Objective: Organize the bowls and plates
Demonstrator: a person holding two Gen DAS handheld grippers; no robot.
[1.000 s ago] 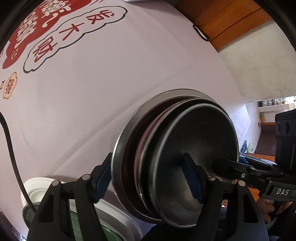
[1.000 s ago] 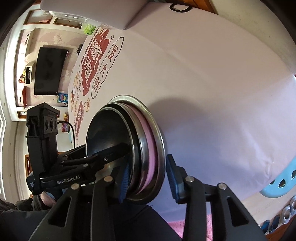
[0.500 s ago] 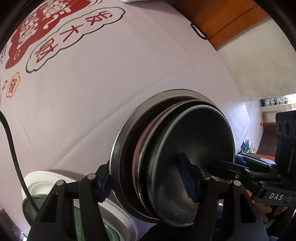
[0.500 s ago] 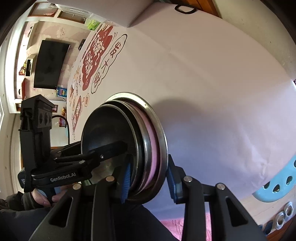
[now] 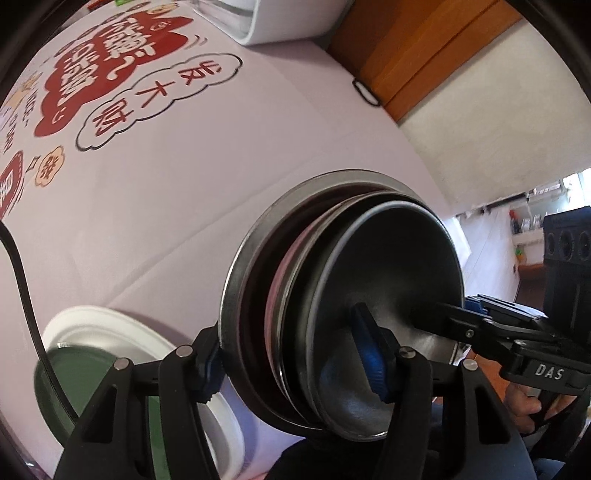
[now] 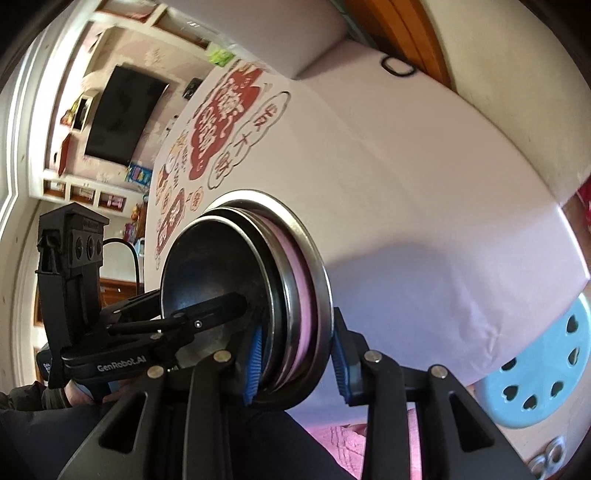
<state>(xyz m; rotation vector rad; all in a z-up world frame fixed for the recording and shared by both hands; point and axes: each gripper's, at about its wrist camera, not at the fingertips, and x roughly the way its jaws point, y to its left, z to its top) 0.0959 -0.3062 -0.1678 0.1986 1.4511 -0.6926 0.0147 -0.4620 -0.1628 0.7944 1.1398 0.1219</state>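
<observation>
A stack of dishes (image 5: 332,288) is held on edge above the table: a wide steel plate at the bottom, a pink dish, then nested steel bowls. My left gripper (image 5: 291,362) is shut on the stack's near rim. My right gripper (image 6: 295,362) is shut on the opposite rim of the stack (image 6: 266,280). Each gripper also shows in the other's view, the right gripper (image 5: 480,325) and the left gripper (image 6: 184,317). A white plate (image 5: 122,332) lies on the table at lower left, with a green dish (image 5: 66,384) on it.
The table carries a pale cloth (image 5: 184,177) with red printed characters. A white box (image 5: 280,18) stands at the far edge by a wooden door. A black cable (image 5: 18,280) crosses the left. A light blue stool (image 6: 539,373) stands beside the table.
The stack has been lifted and tilted slightly away from the cloth with both grippers. More of the white plate and green dish shows at lower left.
</observation>
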